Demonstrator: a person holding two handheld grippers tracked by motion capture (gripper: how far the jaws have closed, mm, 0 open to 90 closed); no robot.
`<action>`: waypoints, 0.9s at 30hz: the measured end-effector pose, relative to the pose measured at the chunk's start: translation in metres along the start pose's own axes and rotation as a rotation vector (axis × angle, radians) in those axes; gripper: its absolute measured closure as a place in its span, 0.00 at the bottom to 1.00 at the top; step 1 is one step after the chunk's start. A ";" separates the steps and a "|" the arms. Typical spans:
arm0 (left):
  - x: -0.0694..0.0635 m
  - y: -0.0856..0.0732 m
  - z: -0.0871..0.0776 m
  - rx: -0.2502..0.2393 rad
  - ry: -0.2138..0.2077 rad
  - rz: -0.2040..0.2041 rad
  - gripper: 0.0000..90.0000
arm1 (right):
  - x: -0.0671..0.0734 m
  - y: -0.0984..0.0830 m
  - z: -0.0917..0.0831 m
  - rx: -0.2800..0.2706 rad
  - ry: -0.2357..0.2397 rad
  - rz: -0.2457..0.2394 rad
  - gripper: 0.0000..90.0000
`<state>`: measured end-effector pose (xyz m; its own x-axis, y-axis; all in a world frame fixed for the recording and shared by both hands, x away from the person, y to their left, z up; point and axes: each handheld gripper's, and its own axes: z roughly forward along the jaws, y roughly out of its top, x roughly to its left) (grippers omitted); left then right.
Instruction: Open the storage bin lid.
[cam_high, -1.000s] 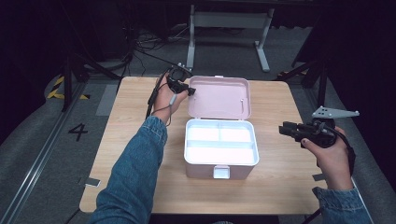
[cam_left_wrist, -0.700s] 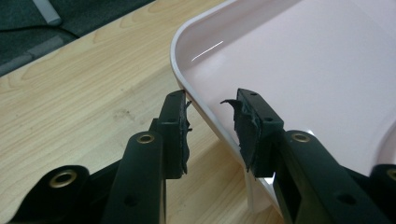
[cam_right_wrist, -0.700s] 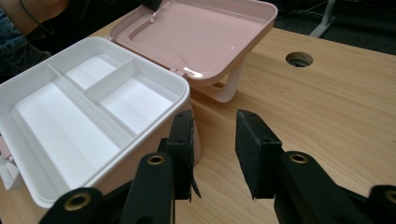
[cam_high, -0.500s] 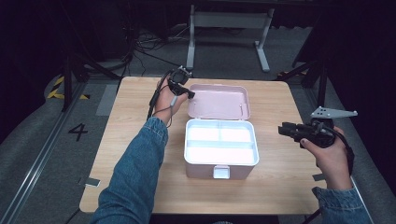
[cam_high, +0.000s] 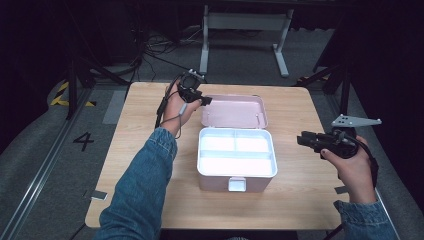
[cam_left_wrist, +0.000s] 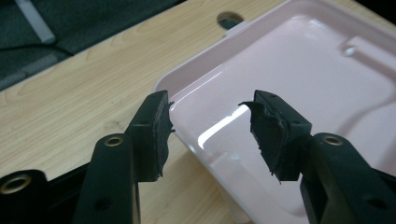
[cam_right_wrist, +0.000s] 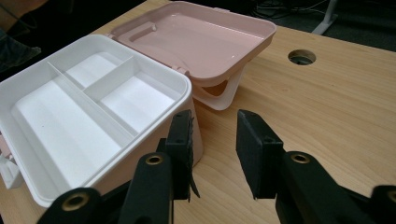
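since the earlier frames the pink lid (cam_high: 234, 111) has gone from a slight tilt to lying flat open behind its box, and the left tongs (cam_high: 196, 98), which sat closed on the lid's near-left corner, have just been opening and have lifted a little off it.

the lid lies inside-up at the back of the bench (cam_high: 145, 145), hinged to the pink storage box (cam_high: 236, 172) in front of it. in the left gripper view the lid's rounded corner (cam_left_wrist: 196, 107) sits in the gap between the two black jaws, a little beyond and below them; the torn pads (cam_left_wrist: 268, 128) touch nothing, so these tongs are open and hold nothing. in the high view they hover over the lid's left rear corner, with the left hand (cam_high: 177, 107) behind them and a denim sleeve (cam_high: 142, 190) running back toward the bottom edge.

the box stands mid-bench with a white tray (cam_high: 235, 152) in it, split into two small compartments at the back and one long one in front; all look bare. a white latch (cam_high: 237, 184) hangs on the front wall.

the right tongs (cam_high: 306, 140) are well apart from the box, off its right side, pointing left toward it above the bench's right edge. in the right gripper view their jaws stand apart with only bare wood between them, the box's near corner (cam_right_wrist: 187, 116) just beside the left jaw, the lid (cam_right_wrist: 201, 39) farther off and a white carry handle (cam_right_wrist: 224, 95) folded under it. the right hand (cam_high: 352, 167) holds them level; a grey three-cornered plate (cam_high: 356, 121) sits on top.
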<state>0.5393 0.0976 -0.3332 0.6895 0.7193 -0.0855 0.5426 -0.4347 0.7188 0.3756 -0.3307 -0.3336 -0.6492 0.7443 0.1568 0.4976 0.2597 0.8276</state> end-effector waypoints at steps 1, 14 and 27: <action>-0.004 -0.001 -0.008 -0.007 -0.004 0.012 0.53 | 0.000 0.000 0.000 0.001 0.002 0.000 0.75; -0.042 -0.022 -0.088 -0.065 -0.051 0.132 0.50 | -0.005 0.005 0.009 0.023 0.013 -0.004 0.68; -0.056 -0.071 -0.145 -0.057 -0.017 0.133 0.43 | -0.011 0.014 0.025 0.058 0.039 -0.026 0.64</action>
<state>0.3927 0.1671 -0.2795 0.7617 0.6479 0.0015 0.4184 -0.4937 0.7623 0.4043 -0.3197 -0.3374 -0.6835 0.7128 0.1574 0.5119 0.3143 0.7994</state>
